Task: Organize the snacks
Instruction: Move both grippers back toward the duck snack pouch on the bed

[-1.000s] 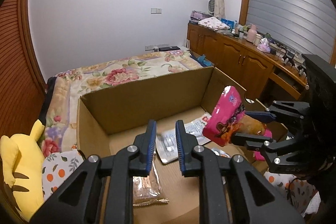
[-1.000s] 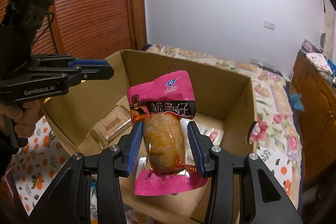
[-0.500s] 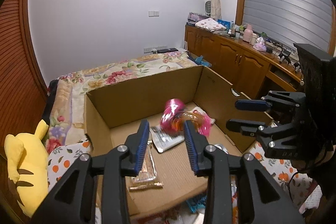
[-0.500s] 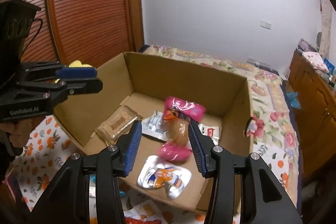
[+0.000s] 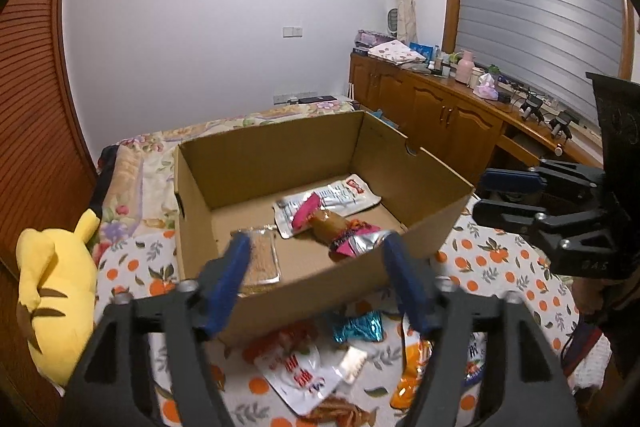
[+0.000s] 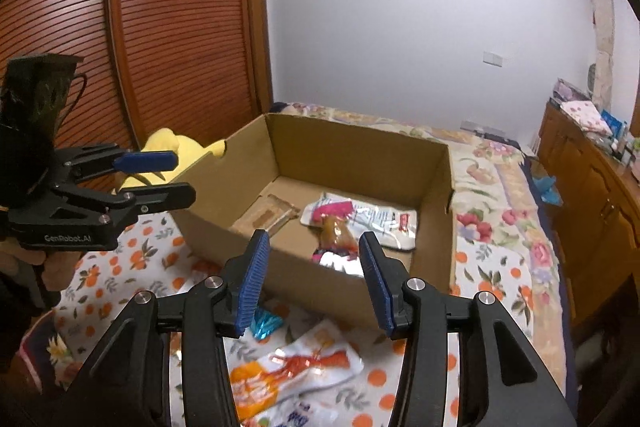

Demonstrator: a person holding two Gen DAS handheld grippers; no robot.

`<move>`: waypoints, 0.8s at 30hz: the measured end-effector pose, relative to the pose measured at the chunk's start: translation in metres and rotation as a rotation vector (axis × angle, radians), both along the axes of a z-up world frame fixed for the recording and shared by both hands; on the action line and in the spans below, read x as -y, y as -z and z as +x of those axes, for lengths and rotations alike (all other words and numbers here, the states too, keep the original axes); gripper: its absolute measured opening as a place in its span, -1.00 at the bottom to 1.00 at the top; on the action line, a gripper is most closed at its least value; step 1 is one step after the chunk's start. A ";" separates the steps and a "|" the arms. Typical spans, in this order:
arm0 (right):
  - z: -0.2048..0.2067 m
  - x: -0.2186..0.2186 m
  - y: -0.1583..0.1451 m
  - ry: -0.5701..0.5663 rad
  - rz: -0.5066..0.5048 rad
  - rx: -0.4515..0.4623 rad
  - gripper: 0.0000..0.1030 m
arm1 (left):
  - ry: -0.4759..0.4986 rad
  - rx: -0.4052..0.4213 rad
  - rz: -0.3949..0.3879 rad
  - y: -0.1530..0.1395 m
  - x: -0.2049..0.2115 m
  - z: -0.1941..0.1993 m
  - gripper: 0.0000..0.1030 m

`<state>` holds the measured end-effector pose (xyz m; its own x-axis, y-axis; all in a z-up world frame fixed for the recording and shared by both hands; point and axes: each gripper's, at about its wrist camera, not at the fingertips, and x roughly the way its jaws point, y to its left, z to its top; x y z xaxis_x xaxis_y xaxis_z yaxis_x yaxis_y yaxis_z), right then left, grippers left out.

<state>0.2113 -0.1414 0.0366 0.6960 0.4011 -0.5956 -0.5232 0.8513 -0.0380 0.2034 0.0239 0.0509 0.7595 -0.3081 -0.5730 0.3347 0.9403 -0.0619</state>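
An open cardboard box (image 5: 436, 223) stands on the orange-print bedspread. Inside it lie a pink chicken-leg packet (image 5: 332, 223), a white packet (image 5: 340, 197), a clear biscuit packet (image 5: 262, 255) and a silver packet (image 5: 360, 241). My left gripper (image 5: 316, 251) hovers before the box's near wall, its jaws opening with nothing between them. My right gripper (image 6: 314, 243) is open and empty, back from the box's near corner. Loose snacks lie in front of the box: a white and red packet (image 5: 300, 367), a teal sweet (image 5: 358, 327) and a lobster-print packet (image 6: 296, 367).
A yellow plush toy (image 5: 52, 287) sits left of the box. Wooden cabinets (image 5: 440, 123) with clutter on top run along the right wall. A louvred wooden door (image 6: 160, 27) stands at the left. The floral bed (image 6: 492, 179) stretches behind the box.
The right gripper let go of the pink packet, which dropped into the box. Both grippers drew back from the box. The left jaws went from shut to wide apart.
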 end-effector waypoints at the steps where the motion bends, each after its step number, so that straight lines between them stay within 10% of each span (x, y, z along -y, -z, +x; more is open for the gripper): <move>1: -0.005 0.002 0.001 0.004 0.001 0.000 -0.06 | 0.000 0.000 -0.001 0.002 -0.001 -0.003 0.41; 24: -0.064 0.046 0.101 0.131 0.026 -0.192 -0.03 | -0.090 -0.136 -0.015 0.105 -0.025 -0.053 0.42</move>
<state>0.1470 -0.1877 -0.0640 0.6178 0.3324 -0.7126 -0.4041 0.9116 0.0748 0.1508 0.0490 -0.0541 0.6998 -0.2515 -0.6686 0.2367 0.9647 -0.1152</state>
